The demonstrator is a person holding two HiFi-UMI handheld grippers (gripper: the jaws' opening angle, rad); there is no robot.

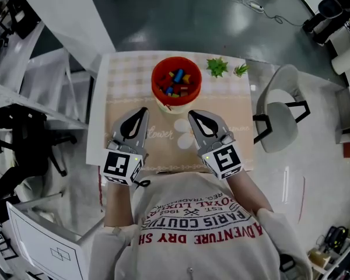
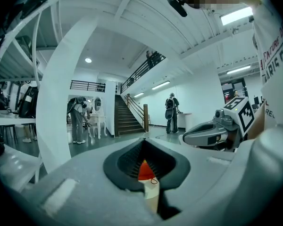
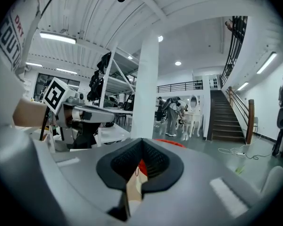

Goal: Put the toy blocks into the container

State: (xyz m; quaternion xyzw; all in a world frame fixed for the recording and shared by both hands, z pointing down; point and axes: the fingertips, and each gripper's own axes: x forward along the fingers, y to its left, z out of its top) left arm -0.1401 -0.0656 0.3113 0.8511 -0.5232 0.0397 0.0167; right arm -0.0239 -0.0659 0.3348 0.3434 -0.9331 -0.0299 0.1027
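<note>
Your left hand-held gripper (image 1: 142,111) and right hand-held gripper (image 1: 192,115) are both closed on nothing, side by side over the surface (image 1: 123,80). Just ahead of them the toy blocks (image 1: 176,81) lie inside the red container (image 1: 154,79). No loose blocks are visible nearby, so the job looks finished.

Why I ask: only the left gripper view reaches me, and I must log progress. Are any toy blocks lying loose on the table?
Observer: None that I can see. In the head view the coloured toy blocks lie inside the red container.
Operator: Is the right gripper carrying one?
Observer: No. The right gripper view shows the right gripper shut, with nothing between its jaws.
Operator: Anything else on the table?
Observer: Two small green leafy pieces lie on the checked mat, right of the container.
</note>
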